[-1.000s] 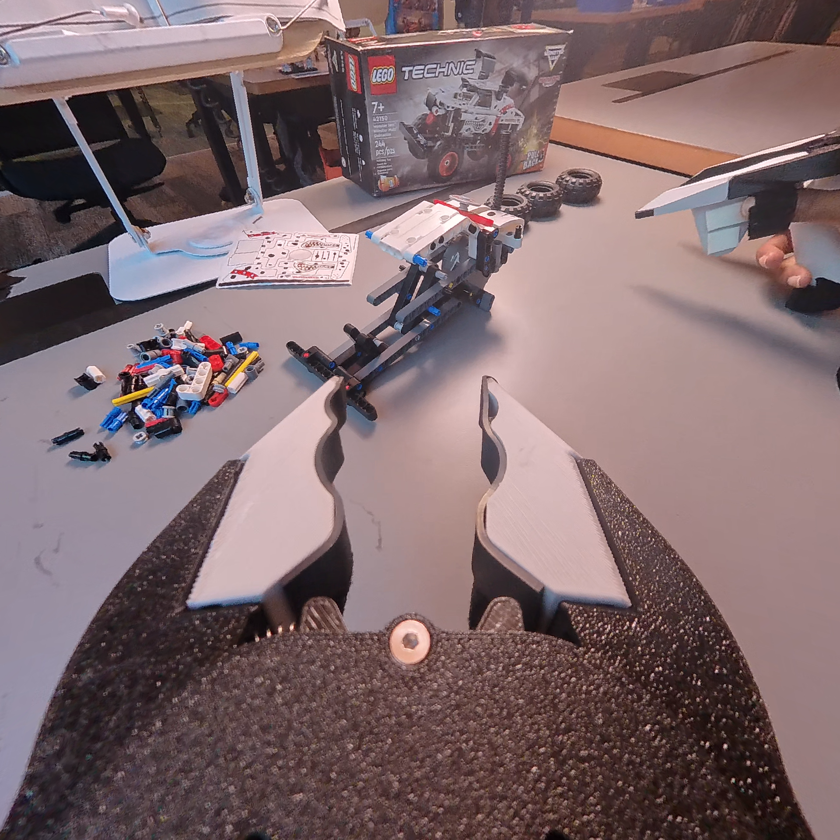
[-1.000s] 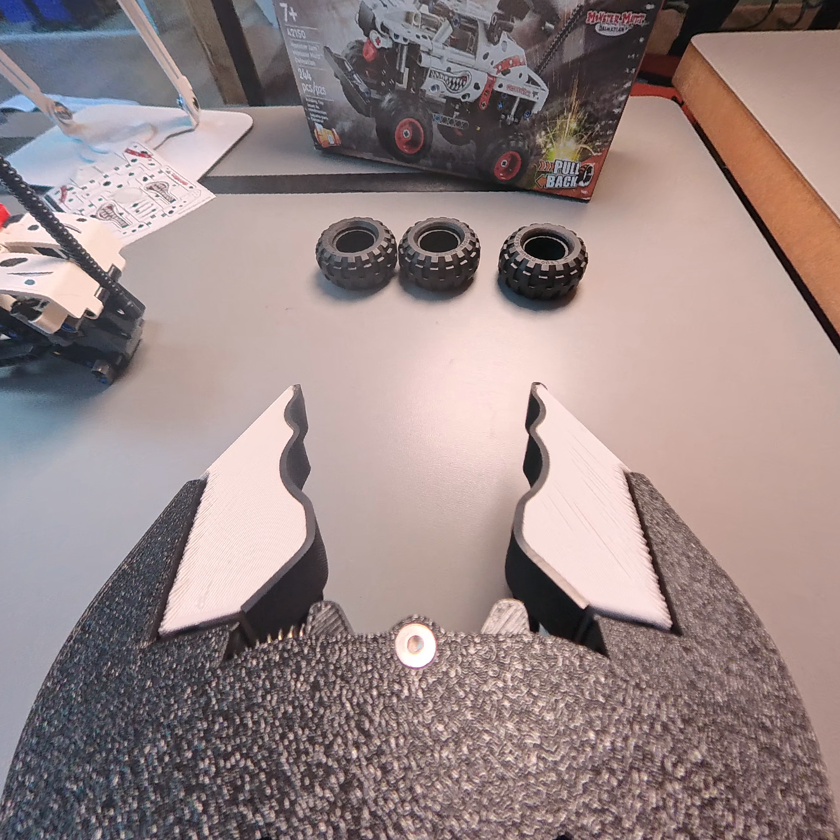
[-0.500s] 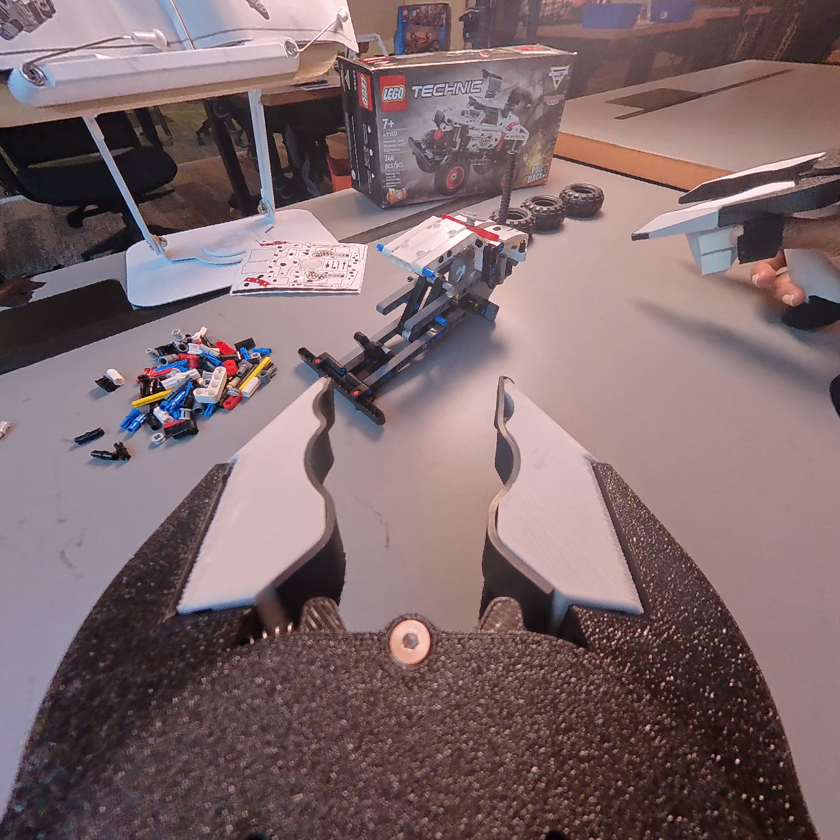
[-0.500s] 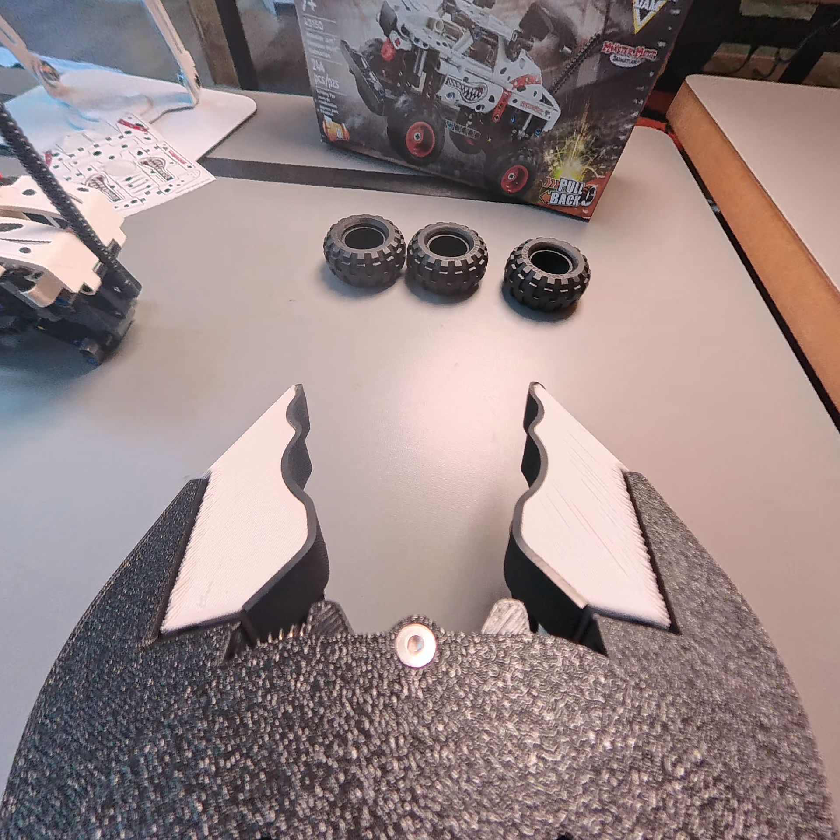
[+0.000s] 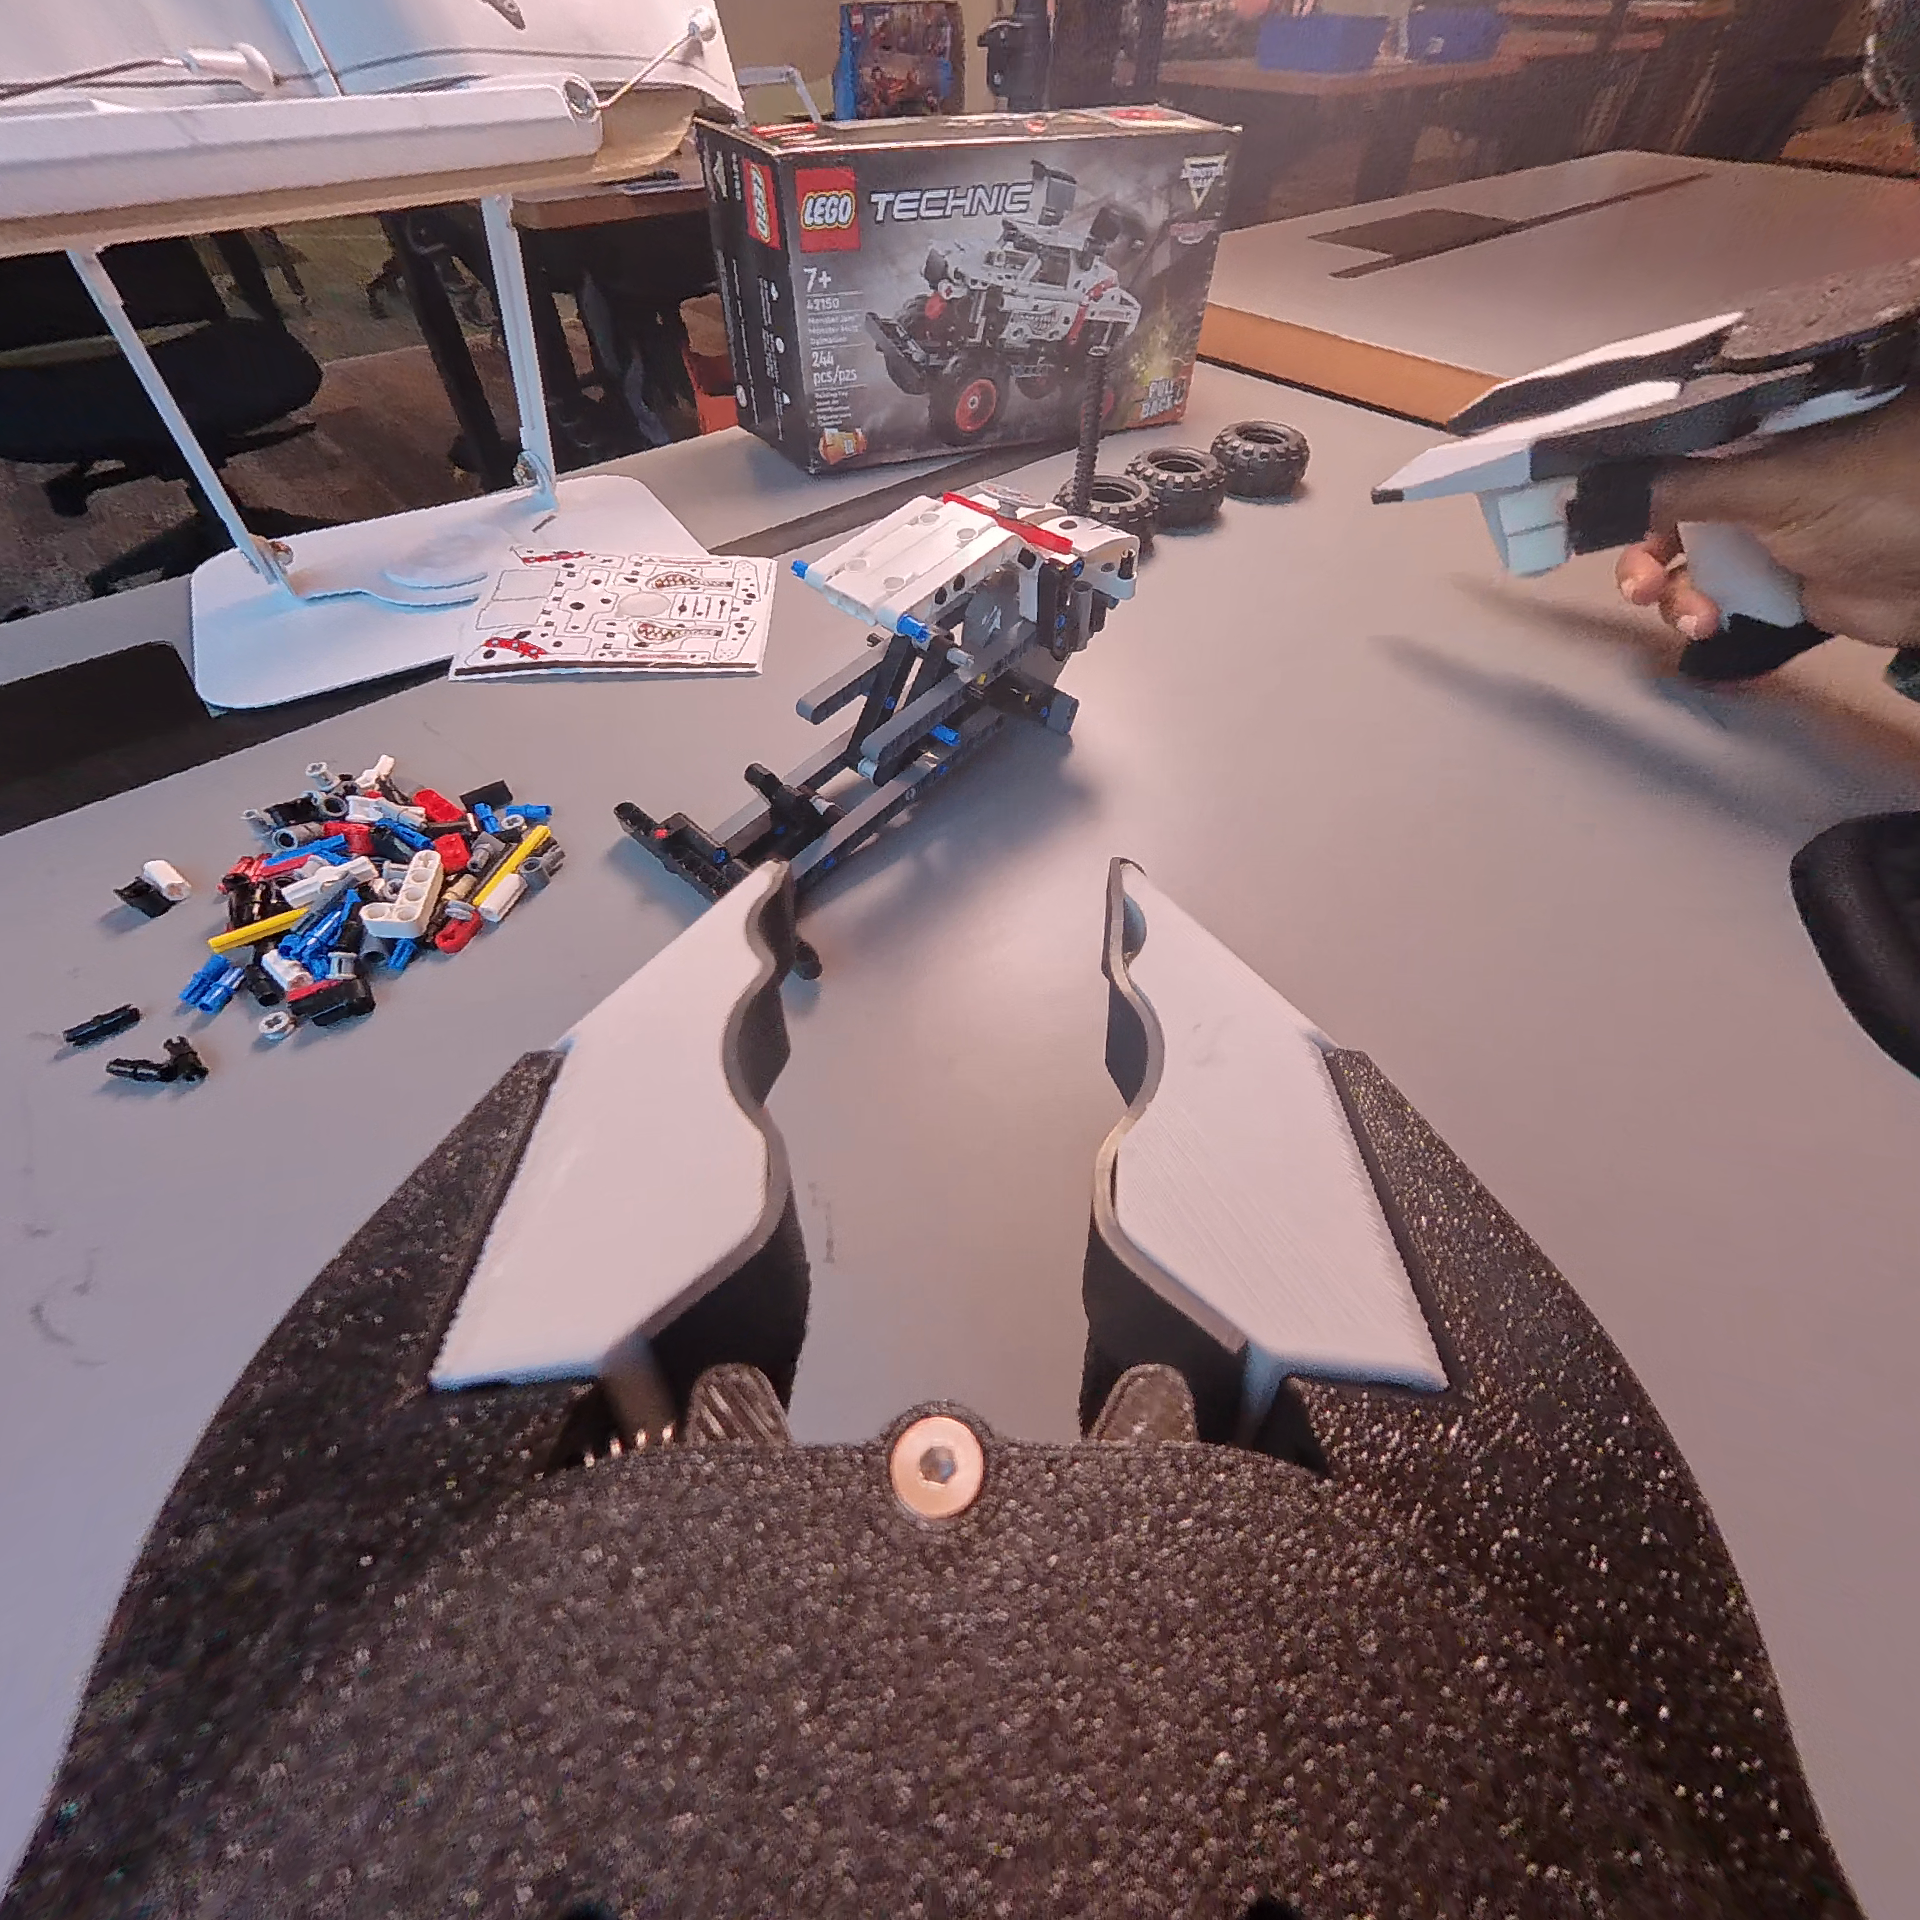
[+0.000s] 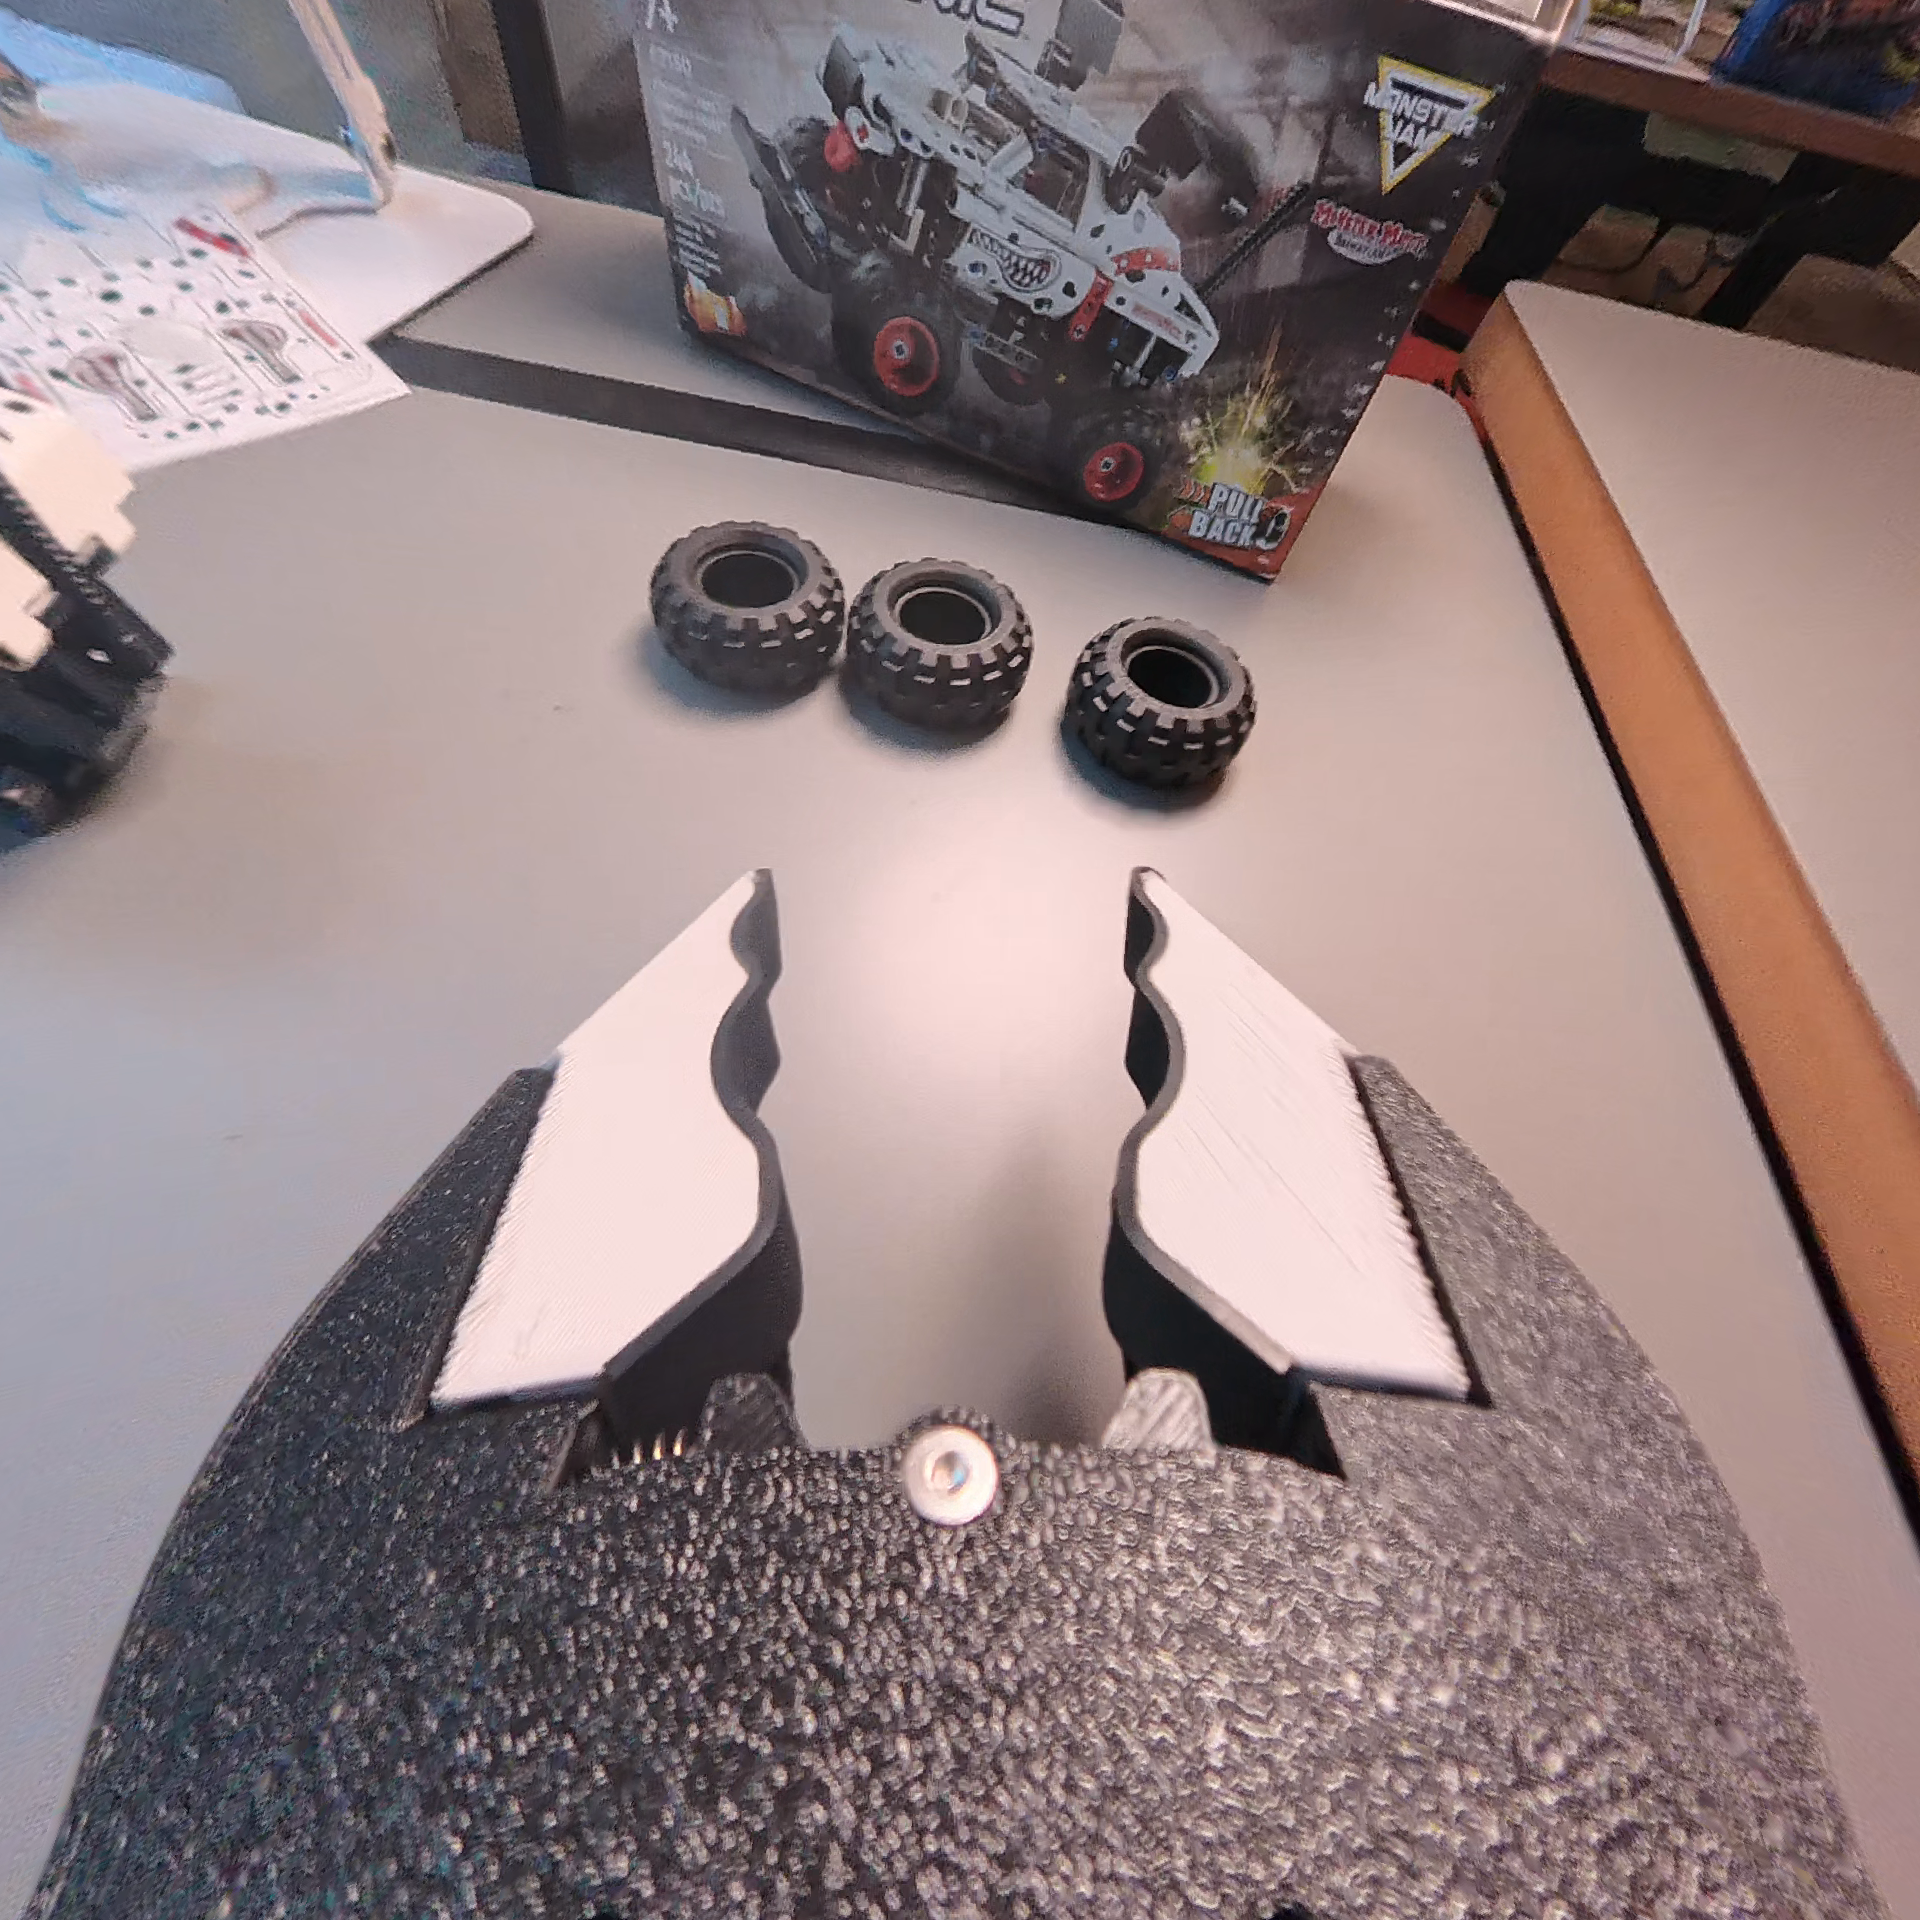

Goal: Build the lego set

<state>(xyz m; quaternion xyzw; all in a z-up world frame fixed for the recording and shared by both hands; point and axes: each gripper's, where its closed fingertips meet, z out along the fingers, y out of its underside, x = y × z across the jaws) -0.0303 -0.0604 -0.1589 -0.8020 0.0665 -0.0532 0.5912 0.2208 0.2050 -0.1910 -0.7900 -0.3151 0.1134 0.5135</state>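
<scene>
A partly built lego truck chassis [image 5: 914, 675], black and grey with white panels, lies on the grey table [image 5: 1299, 935]; its edge shows in the right wrist view [image 6: 62, 644]. A pile of small loose pieces [image 5: 364, 883] lies to its left. Three black tyres [image 6: 940, 660] sit in a row before the set's box [image 6: 1049, 260]; they also show in the left wrist view [image 5: 1184, 483]. My left gripper [image 5: 945, 883] is open and empty, just short of the chassis' near end. My right gripper [image 6: 951, 888] is open and empty, short of the tyres; it also shows in the left wrist view [image 5: 1455, 478].
A sticker sheet [image 5: 623, 623] lies by the white base of a stand [image 5: 343, 613] at the back left. A second table with a wooden edge [image 6: 1714, 727] adjoins on the right. A few stray black pieces [image 5: 135, 1049] lie at the left. Spacing between my two grippers at the tips: around 35 cm.
My right gripper has moved forward toward the tyres and its jaws have narrowed a little. My left gripper has shifted slightly, with the view tilting up. Nothing was picked up.
</scene>
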